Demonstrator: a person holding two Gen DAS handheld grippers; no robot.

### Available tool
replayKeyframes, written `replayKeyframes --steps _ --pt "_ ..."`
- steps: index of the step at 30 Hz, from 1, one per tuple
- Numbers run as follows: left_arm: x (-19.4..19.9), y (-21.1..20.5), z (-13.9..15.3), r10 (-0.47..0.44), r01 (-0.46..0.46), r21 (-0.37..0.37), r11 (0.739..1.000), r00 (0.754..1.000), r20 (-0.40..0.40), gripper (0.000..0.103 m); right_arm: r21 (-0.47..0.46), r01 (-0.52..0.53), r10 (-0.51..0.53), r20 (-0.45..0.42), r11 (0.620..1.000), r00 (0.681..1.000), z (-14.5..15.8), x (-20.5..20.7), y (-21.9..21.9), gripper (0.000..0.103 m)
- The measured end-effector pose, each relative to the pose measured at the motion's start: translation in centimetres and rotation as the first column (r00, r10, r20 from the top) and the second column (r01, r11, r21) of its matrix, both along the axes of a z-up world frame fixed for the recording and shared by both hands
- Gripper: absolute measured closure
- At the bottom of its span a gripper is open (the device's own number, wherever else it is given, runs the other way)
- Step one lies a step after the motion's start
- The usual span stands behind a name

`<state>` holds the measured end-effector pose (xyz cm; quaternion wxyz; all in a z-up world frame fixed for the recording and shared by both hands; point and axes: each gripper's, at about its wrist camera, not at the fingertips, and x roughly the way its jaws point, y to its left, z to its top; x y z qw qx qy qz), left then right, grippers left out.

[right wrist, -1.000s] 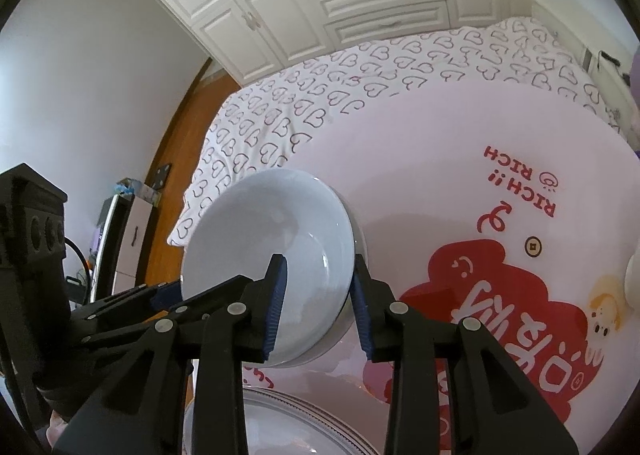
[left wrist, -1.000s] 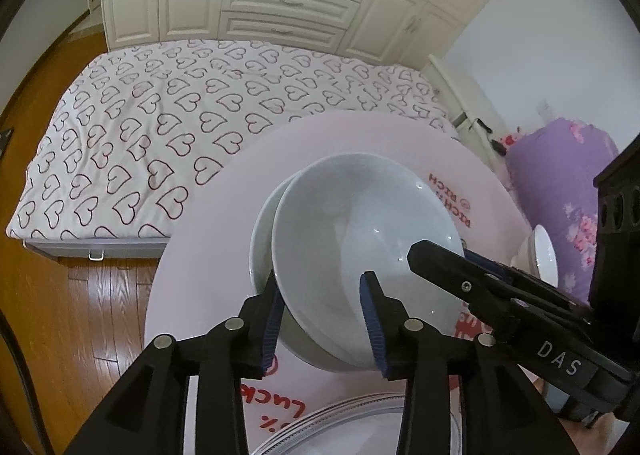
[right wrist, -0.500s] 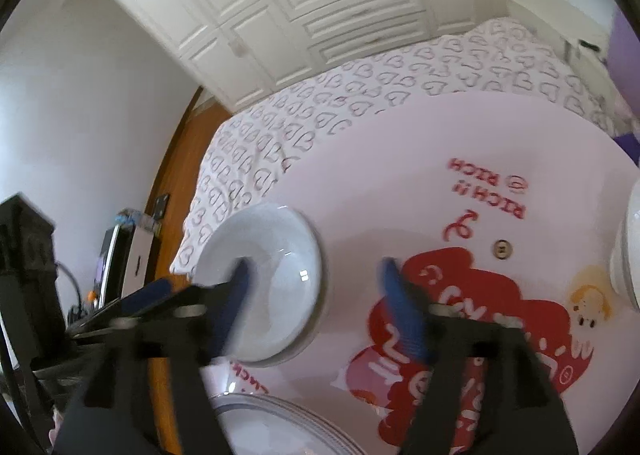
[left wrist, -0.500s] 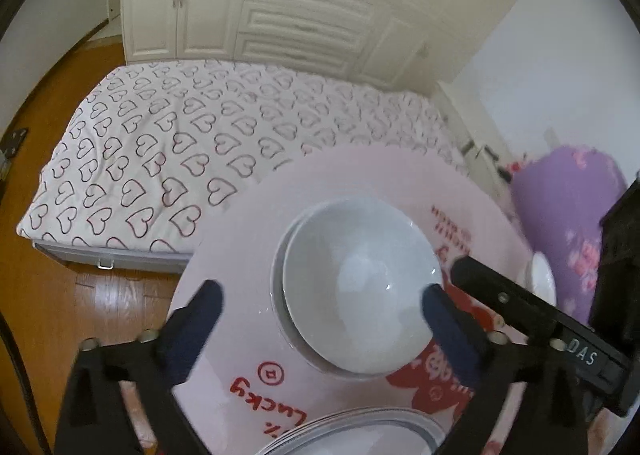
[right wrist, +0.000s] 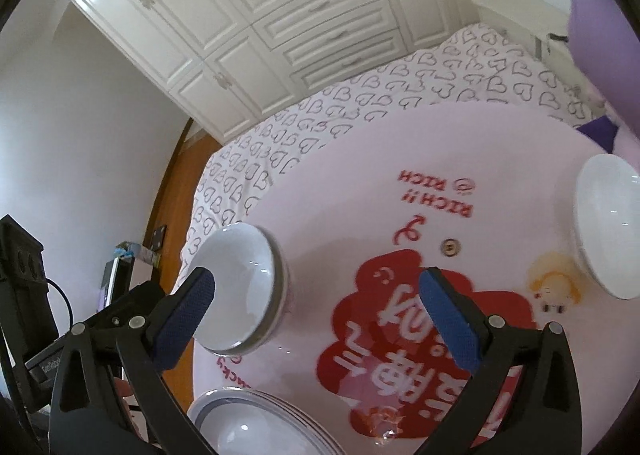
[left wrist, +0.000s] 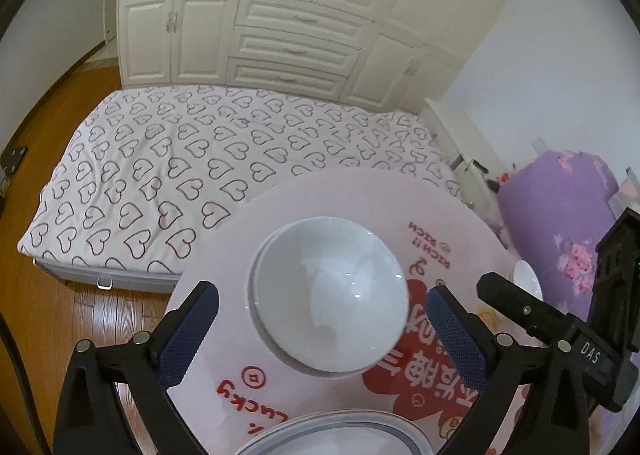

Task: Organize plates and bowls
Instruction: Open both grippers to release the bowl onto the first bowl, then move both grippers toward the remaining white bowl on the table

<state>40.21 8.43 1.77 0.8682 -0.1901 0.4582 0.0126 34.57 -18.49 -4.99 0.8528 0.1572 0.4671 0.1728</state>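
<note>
Left gripper (left wrist: pixel 322 329) and right gripper (right wrist: pixel 316 313), both spread wide and empty, hover over the round table (right wrist: pixel 360 159). Nested bowls (left wrist: pixel 326 295) stand at left; plate stack (right wrist: pixel 260 423) nearest. Judged next: fetch the lone bowl (right wrist: pixel 606 225) at right.

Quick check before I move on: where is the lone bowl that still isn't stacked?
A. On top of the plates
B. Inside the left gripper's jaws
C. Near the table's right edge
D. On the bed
C: the lone bowl sits by itself near the right edge of the table, apart from the bowl stack and the plates; both grippers are open and hold nothing.
</note>
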Motion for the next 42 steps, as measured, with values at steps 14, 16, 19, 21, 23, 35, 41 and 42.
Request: replayKeyframes --steps 14,16,19,21,23,35,41,42 --pt "-1.0 -5.5 2.5 -0.103 0.099 0.052 0.994 0.991 0.085 0.001 -0.044 0.134 -0.128 0.108 0.990 0.986 4.3 -4.7 -8.7 0.000" --pt "-1.0 -6.7 2.8 -0.127 0.122 0.060 0.991 0.987 0.095 0.001 -0.046 0.156 -0.149 0.124 0.987 0.981 4.8 -5.5 -10.1 0.000" --pt "-1.1 -8.4 3.0 -0.165 0.158 0.072 0.985 0.980 0.107 0.001 -0.056 0.199 -0.189 0.146 0.978 0.971 5.5 -6.6 -12.6 0.000" --pt "-0.6 -10.2 3.0 -0.201 0.193 0.082 0.978 0.974 0.107 0.001 -0.060 0.229 -0.218 0.149 0.972 0.964 5.5 -7.1 -14.0 0.000" --pt "-0.2 -11.5 2.7 -0.228 0.219 0.089 0.972 0.969 0.099 0.001 -0.057 0.260 -0.250 0.142 0.964 0.958 5.3 -7.5 -15.9 0.000" --pt "5.1 -19.5 0.2 -0.357 0.354 0.099 0.930 0.934 0.007 0.001 -0.081 0.379 -0.373 0.080 0.922 0.924 2.4 -8.5 -23.5 0.000" --pt "8.4 -22.5 -1.8 -0.387 0.388 0.083 0.918 0.921 -0.035 0.001 -0.096 0.378 -0.374 0.057 0.921 0.926 1.5 -7.3 -24.3 0.000" --pt "8.8 -22.8 -2.2 -0.390 0.392 0.078 0.917 0.920 -0.042 0.001 -0.103 0.377 -0.373 0.053 0.920 0.926 1.3 -6.9 -24.4 0.000"
